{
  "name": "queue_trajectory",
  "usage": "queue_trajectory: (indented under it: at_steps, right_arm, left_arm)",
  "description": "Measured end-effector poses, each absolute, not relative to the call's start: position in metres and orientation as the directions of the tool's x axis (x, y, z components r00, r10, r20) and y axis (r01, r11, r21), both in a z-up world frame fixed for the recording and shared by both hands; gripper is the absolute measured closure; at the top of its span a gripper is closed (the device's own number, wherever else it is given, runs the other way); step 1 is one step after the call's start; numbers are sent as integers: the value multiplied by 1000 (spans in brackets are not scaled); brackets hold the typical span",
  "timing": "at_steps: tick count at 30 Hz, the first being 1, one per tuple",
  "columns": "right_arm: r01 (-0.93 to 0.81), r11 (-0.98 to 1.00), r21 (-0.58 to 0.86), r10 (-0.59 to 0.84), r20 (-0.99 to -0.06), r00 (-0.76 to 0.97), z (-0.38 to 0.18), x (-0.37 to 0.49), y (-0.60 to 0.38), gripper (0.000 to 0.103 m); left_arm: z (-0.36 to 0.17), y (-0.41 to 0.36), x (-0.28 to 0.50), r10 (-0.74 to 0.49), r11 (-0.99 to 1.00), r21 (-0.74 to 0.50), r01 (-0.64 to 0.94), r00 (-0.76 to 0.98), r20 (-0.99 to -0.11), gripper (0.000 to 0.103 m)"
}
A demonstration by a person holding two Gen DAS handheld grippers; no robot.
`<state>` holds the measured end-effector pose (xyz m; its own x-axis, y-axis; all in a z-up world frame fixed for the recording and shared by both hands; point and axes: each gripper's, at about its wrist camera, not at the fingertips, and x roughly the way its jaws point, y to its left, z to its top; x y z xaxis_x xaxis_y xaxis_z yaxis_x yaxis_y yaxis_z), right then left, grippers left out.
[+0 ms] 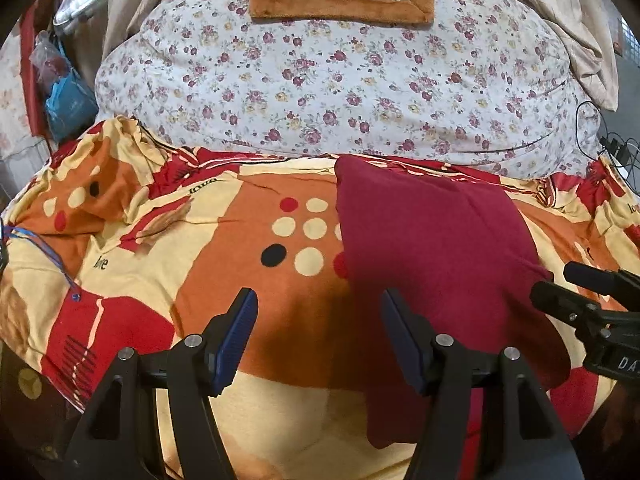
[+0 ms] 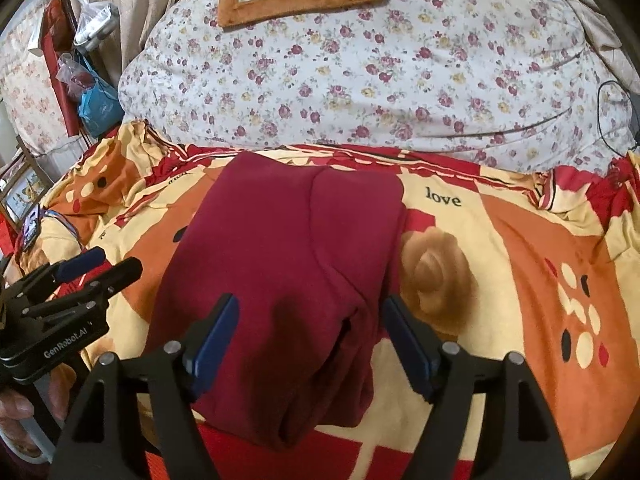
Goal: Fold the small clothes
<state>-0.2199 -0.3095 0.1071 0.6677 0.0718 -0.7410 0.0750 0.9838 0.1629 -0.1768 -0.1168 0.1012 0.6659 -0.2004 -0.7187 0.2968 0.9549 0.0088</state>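
**Folded maroon garment on the bed, both tools released**

We see the bed (image 1: pixel 280 344) under a patterned cover, a floral quilt (image 1: pixel 340 88) across the upper frame. The folded maroon garment (image 2: pixel 280 260) lies mid-frame in the right view. Our right gripper (image 2: pixel 312 340) hovers over its lower edge, fingers released; our left gripper (image 1: pixel 318 340) is spread beside it at lower centre.
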Motion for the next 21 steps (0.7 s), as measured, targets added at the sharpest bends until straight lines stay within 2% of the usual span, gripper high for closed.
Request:
queue_trajectory:
  at_steps: [21]
  right_arm:
    - [109, 984, 140, 31, -740, 672, 105, -216, -314, 20]
  left_arm:
    - [107, -122, -167, -202, 955, 8, 295, 674, -711, 48]
